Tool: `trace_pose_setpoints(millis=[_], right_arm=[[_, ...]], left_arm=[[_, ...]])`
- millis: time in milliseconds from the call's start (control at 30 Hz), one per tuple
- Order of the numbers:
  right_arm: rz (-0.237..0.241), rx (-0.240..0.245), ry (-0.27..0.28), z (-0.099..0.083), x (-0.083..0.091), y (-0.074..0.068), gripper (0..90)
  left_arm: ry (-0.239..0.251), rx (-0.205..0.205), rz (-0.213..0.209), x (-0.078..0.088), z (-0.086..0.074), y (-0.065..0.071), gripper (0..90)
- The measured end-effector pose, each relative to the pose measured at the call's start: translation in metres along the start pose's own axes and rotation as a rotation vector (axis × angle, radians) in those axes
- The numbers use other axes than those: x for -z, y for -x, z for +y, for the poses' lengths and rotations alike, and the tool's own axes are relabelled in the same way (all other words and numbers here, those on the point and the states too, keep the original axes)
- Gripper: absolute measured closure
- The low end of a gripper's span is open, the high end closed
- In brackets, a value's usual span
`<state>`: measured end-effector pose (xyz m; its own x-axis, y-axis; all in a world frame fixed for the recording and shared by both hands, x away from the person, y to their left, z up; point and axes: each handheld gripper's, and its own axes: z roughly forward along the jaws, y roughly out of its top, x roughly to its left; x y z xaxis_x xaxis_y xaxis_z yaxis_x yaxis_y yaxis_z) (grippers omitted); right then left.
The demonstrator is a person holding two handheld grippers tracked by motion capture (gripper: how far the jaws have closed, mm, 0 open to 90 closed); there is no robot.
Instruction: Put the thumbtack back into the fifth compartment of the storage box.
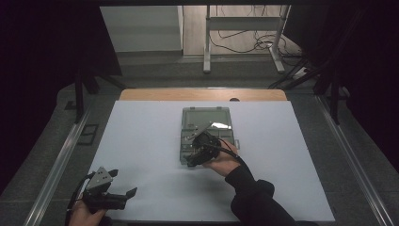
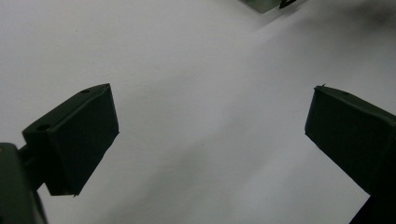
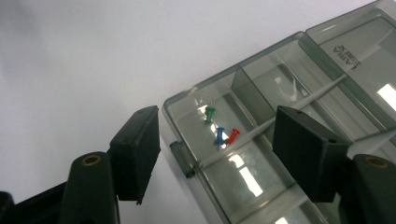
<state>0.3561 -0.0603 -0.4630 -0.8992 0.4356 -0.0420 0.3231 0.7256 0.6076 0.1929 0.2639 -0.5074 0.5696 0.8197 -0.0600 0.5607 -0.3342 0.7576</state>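
**Fingers spread over the pin box**

Pushpins are the likely reason the right gripper hangs where it does: its fingers are released and spread, with the near corner of the clear organizer box between them, which looks like a line-up for reaching in. 3 pins, a green pushpin, a blue pushpin and a red pushpin, lie loose in that corner compartment, just ahead of the fingertips. The box is smoky, transparent and divided by partitions. The left gripper rests apart on the white surface, its fingers also released and holding nothing.
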Motion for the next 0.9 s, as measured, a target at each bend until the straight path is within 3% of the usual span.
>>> trace_pose_setpoints(millis=[400, 600, 900], right_arm=[[-0.014, -0.019, 0.033, -0.02, 0.01, -0.002, 28.1], [-0.053, -0.019, 0.028, -0.026, 0.01, -0.005, 22.1], [-0.052, -0.011, 0.062, -0.031, 0.019, -0.009, 20.0]], left_arm=[[0.0, 0.001, -0.001, 0.0, 0.0, 0.0, 3.0], [0.0, -0.005, -0.002, 0.0, 0.0, 0.0, 3.0], [0.0, -0.008, -0.002, 0.0, 0.0, 0.001, 3.0]])
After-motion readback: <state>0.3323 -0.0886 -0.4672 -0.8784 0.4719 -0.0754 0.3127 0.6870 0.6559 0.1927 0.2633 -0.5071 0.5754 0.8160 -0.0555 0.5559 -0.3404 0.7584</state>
